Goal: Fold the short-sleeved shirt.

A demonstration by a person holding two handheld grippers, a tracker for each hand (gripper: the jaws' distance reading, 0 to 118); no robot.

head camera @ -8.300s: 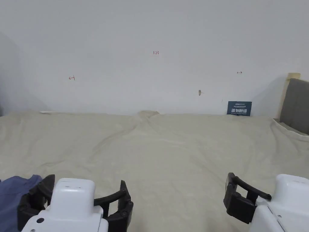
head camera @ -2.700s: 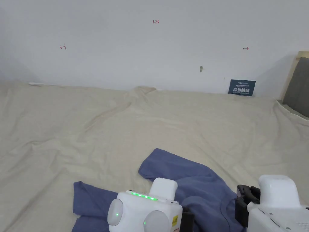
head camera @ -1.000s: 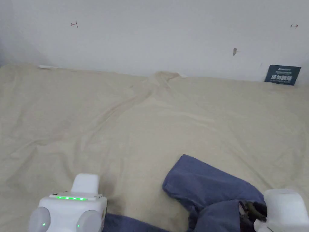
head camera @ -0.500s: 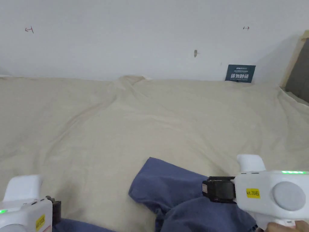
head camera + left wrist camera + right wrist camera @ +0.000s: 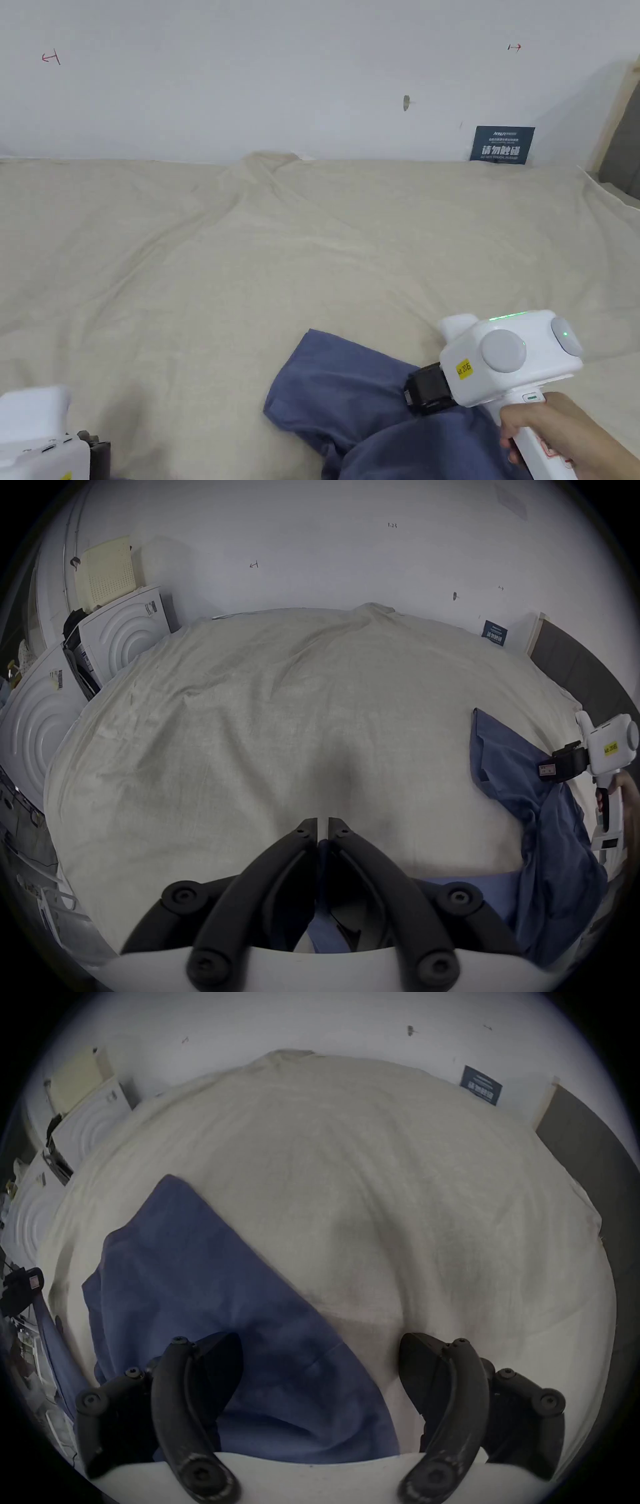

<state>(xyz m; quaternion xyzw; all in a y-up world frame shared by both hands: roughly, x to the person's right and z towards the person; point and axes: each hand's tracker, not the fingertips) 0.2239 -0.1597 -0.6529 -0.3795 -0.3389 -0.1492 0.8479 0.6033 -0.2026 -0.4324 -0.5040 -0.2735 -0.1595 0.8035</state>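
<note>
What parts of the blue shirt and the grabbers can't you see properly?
- Blue shirt: the head view's bottom edge cuts it off.
- Shirt's near part, left gripper view: the left gripper hides it.
- Right gripper, head view: its own casing hides the jaws.
- Left gripper, head view: cut off at the corner.

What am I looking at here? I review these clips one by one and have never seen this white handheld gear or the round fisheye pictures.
No robot here: a person holds two white handheld tongs. The head view comes from a camera on the person's head; each round picture comes from a camera riding on one tool.

A wrinkled beige sheet covers the surface, and a crumpled blue short-sleeved shirt lies on it.

The left tongs are shut, with blue cloth pinched between the jaws. The right tongs are wide open over the shirt, holding nothing. The person's hand grips the right tool's handle in the head view.
</note>
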